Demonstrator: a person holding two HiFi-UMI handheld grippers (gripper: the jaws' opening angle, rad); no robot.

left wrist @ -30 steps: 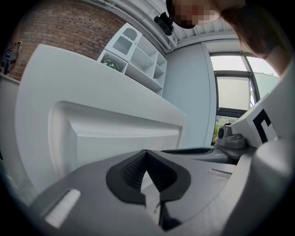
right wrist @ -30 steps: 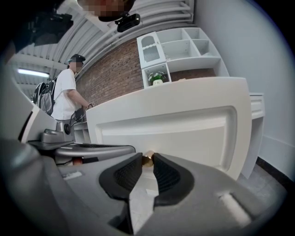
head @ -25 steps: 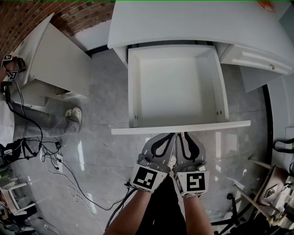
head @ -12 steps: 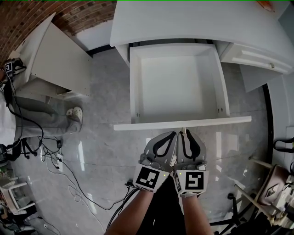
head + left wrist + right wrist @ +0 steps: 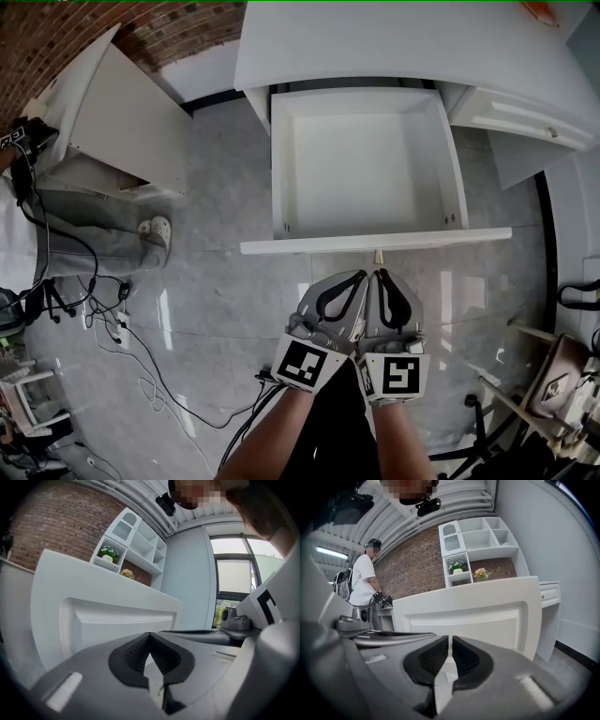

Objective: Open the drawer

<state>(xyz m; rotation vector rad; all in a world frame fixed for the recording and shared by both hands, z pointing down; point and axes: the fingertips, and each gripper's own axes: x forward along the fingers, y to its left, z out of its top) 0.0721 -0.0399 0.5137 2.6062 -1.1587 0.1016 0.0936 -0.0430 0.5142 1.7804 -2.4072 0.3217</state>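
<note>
The white drawer [image 5: 309,246] stands pulled far out of the white cabinet [image 5: 394,47] and is empty inside. Its small knob [image 5: 378,255] sticks out of the front panel, free of both grippers. My right gripper [image 5: 380,275] sits just short of the knob; its jaws are closing with a thin slit left and nothing between them. My left gripper [image 5: 360,277] lies against it on the left, shut and empty. The drawer front fills the left gripper view [image 5: 112,620] ahead of my left gripper [image 5: 149,637]. It also faces my right gripper [image 5: 450,641] in the right gripper view [image 5: 478,618].
An open cabinet door [image 5: 122,122] juts out at the left, with a person's legs and shoe [image 5: 155,230] beside it. Cables [image 5: 141,356] trail over the tiled floor. A second drawer [image 5: 525,117] sits at the right. A chair [image 5: 562,375] is at lower right.
The right jaws have narrowed and come off the knob, which now shows clear ahead of them. The gap between both grippers and the drawer front has grown.
</note>
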